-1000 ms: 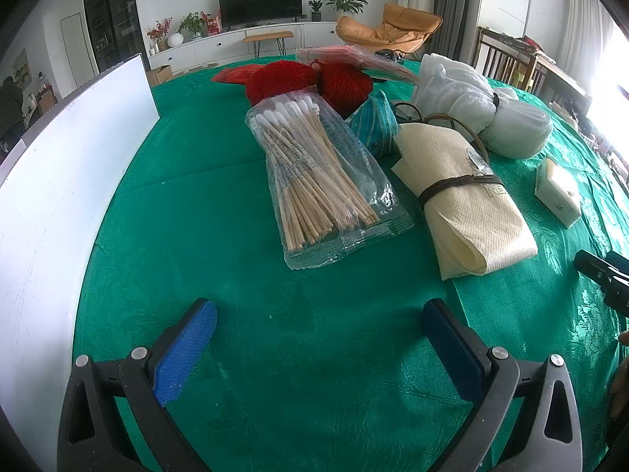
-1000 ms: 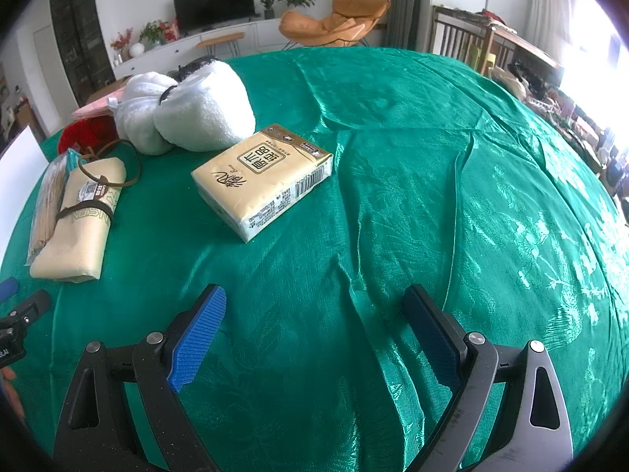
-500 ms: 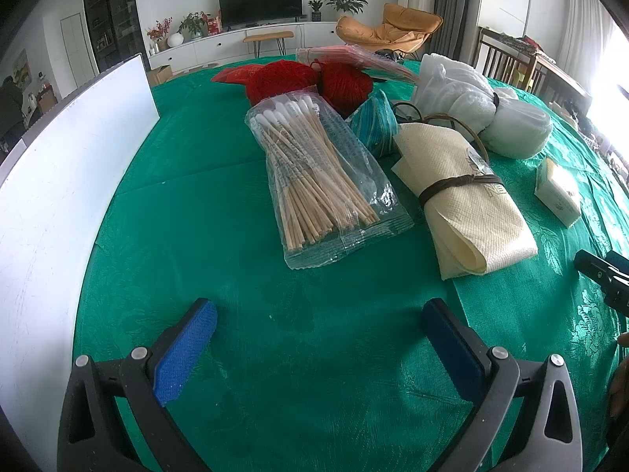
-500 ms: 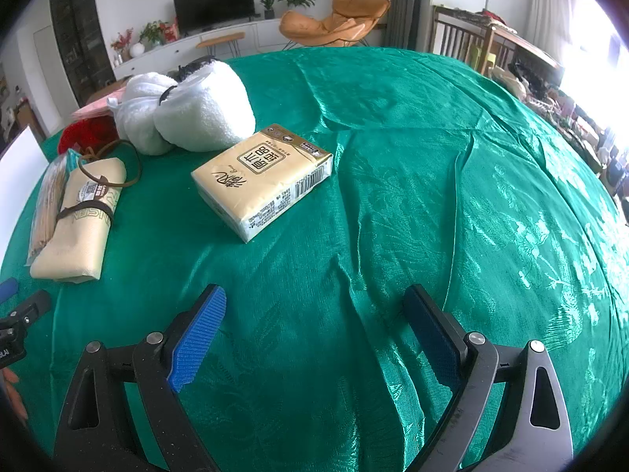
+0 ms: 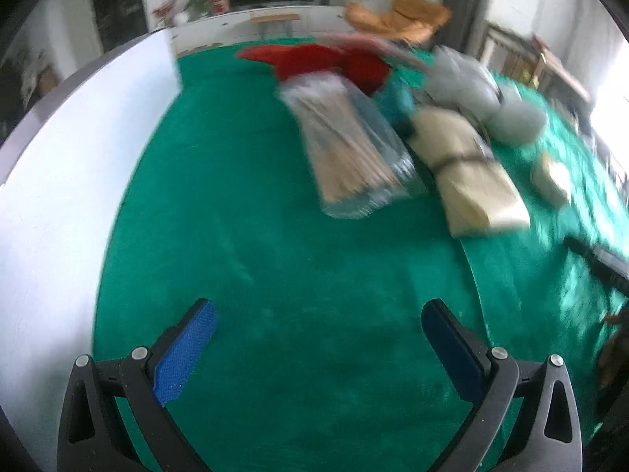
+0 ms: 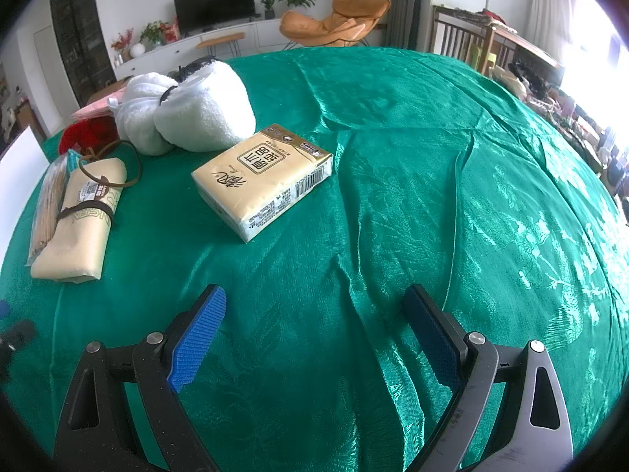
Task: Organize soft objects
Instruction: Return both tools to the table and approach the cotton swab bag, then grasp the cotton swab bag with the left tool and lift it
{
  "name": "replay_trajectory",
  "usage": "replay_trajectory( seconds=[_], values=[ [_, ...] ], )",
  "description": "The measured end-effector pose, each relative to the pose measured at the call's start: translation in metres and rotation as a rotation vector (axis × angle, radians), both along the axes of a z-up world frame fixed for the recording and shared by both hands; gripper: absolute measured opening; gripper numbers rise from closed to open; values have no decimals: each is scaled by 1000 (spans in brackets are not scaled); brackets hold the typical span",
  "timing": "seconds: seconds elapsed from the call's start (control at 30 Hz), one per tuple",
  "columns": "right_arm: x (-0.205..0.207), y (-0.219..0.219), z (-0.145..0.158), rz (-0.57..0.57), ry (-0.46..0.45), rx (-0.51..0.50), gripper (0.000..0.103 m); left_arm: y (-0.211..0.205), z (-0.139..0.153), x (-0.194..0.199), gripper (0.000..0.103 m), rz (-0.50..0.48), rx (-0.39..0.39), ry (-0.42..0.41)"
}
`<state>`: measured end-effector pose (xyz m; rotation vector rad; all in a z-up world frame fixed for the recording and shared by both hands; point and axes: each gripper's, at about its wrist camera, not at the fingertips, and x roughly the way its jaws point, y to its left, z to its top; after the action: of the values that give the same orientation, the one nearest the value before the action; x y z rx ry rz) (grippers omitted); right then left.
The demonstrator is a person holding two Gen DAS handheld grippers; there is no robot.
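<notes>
Right wrist view: the pale yellow plastic-wrapped tissue pack (image 6: pixel 262 180) is showing large dark Chinese characters in a framed panel on its top face, seen upside down, too skewed to read with confidence. Beside them a brush-style logo is sitting near the pack's left corner. A black barcode with small print is running along its right side edge; digits too small to make out.

The cream rolled cloth bundle (image 6: pixel 80 220) is carrying a brown strap with pale capital letters, reading partly "...NSEN". A small white tag above the strap is showing print too fine to read.

Left wrist view: motion blur is leaving nothing legible.
</notes>
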<state>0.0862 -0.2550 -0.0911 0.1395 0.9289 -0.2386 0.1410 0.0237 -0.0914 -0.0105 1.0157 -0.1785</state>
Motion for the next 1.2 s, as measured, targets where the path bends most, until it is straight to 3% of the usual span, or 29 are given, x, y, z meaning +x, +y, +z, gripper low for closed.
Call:
replay_trajectory(
  seconds=[0.13, 0.27, 0.53, 0.57, 0.6, 0.63, 0.7, 0.83, 1.03, 1.2],
  values=[
    [0, 0, 0, 1, 1, 0, 94, 20, 13, 29, 103, 70, -124, 31],
    [0, 0, 0, 1, 1, -1, 94, 9, 21, 75, 103, 38, -216, 49],
    [0, 0, 0, 1, 0, -1, 94, -21, 6, 137, 100, 38, -54, 62],
    [0, 0, 0, 1, 1, -1, 94, -20, 5, 137, 89, 36, -73, 50],
    [0, 0, 0, 1, 1, -1, 94, -17, 7, 135, 63, 26, -103, 33],
    [0, 0, 0, 1, 1, -1, 94, -16, 7, 134, 50, 19, -109, 35],
    [0, 1, 0, 1, 1, -1, 94, -14, 9, 127, 41, 27, -64, 49],
    [0, 0, 0, 0, 0, 0, 94, 2, 10, 91, 39, 7, -111, 121],
    [0, 0, 0, 0, 0, 0, 94, 20, 11, 7, 40, -58, -109, 156],
    [0, 0, 0, 0, 0, 0, 94, 18, 9, -19, 63, -120, -46, 46]
  ],
)
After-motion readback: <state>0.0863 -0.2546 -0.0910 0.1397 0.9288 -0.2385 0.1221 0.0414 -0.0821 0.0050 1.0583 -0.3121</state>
